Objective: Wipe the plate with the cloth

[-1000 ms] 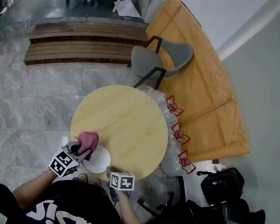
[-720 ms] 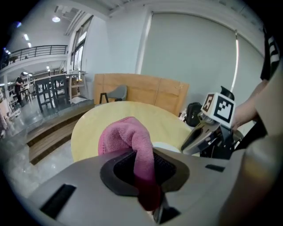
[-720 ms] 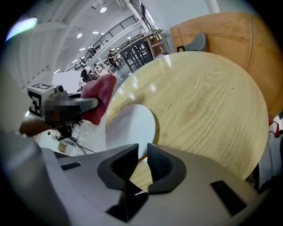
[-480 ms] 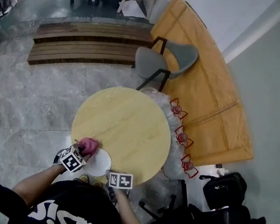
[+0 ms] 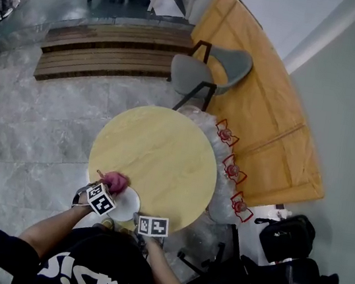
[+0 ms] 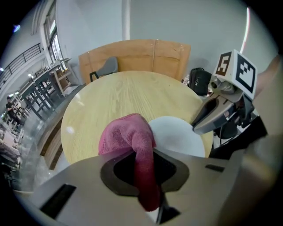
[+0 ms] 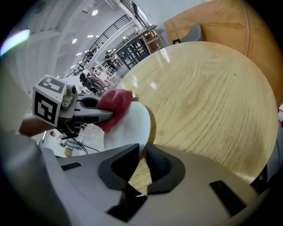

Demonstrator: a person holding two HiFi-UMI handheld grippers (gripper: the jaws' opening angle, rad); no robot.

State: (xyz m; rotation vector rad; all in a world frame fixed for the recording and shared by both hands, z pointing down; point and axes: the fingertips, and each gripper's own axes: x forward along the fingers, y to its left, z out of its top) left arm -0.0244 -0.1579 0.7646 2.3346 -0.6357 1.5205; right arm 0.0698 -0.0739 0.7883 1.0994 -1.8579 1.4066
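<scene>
Chair (image 5: pixel 209 75) beyond plate (image 5: pixel 127 205), perhaps touching table (image 5: pixel 160 145)

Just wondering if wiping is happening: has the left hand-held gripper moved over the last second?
Yes. In the head view the left hand-held gripper has shifted right along the table's near edge, now partly over the white plate, pink cloth clamped.

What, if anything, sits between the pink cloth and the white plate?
Nothing visible does. The pink cloth, clamped in the left gripper, lies at the white plate rim. The right gripper pinches the plate's near edge, off to the side.
</scene>
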